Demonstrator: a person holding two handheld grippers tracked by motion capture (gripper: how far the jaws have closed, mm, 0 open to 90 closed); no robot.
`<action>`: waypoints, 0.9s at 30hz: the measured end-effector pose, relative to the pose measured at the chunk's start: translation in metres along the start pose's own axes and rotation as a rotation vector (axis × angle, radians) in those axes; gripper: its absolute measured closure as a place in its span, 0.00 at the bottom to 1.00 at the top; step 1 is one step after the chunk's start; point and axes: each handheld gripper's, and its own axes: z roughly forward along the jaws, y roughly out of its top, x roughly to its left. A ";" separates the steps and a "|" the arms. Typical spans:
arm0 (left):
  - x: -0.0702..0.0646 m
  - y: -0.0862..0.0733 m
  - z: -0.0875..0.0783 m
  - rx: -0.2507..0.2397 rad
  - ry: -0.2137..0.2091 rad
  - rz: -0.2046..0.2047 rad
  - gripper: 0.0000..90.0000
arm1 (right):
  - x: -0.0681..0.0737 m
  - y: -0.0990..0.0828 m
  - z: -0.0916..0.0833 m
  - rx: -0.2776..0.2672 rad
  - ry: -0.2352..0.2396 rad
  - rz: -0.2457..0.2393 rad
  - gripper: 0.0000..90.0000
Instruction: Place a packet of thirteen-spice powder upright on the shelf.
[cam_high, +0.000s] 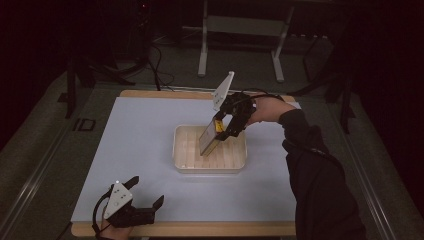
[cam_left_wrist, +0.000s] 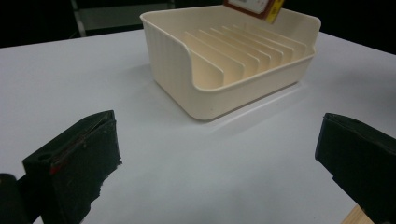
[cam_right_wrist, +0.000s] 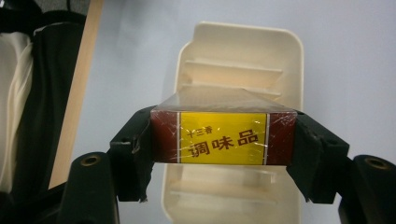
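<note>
A cream slotted rack (cam_high: 235, 162) stands in the middle of the white mat. My right gripper (cam_high: 224, 126) is shut on a flat box (cam_high: 209, 137) with a yellow and dark red label, holding it tilted over the rack's slots. In the right gripper view the box (cam_right_wrist: 223, 138) sits clamped between both jaws, with the rack (cam_right_wrist: 289, 56) below it. My left gripper (cam_high: 142, 197) rests open near the table's front left edge, nothing between its jaws. In the left gripper view the rack (cam_left_wrist: 173, 60) stands ahead, and a corner of the box (cam_left_wrist: 254, 7) shows above it.
The white mat (cam_high: 145, 145) covers a wooden table (cam_high: 200, 229). Beyond the far edge a metal stand (cam_high: 240, 30) and cables lie on the dark floor. A person's dark sleeve (cam_high: 315, 175) reaches in from the right.
</note>
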 end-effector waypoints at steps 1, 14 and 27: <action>0.000 0.000 0.000 -0.001 -0.001 -0.002 0.00 | -0.001 0.001 0.002 -0.005 -0.002 -0.002 0.35; 0.000 0.000 0.000 0.000 -0.002 0.000 0.00 | -0.013 0.007 0.021 -0.056 -0.032 0.025 0.35; 0.000 0.000 -0.001 -0.003 -0.007 -0.001 0.00 | -0.023 0.011 0.048 -0.049 -0.019 0.036 0.35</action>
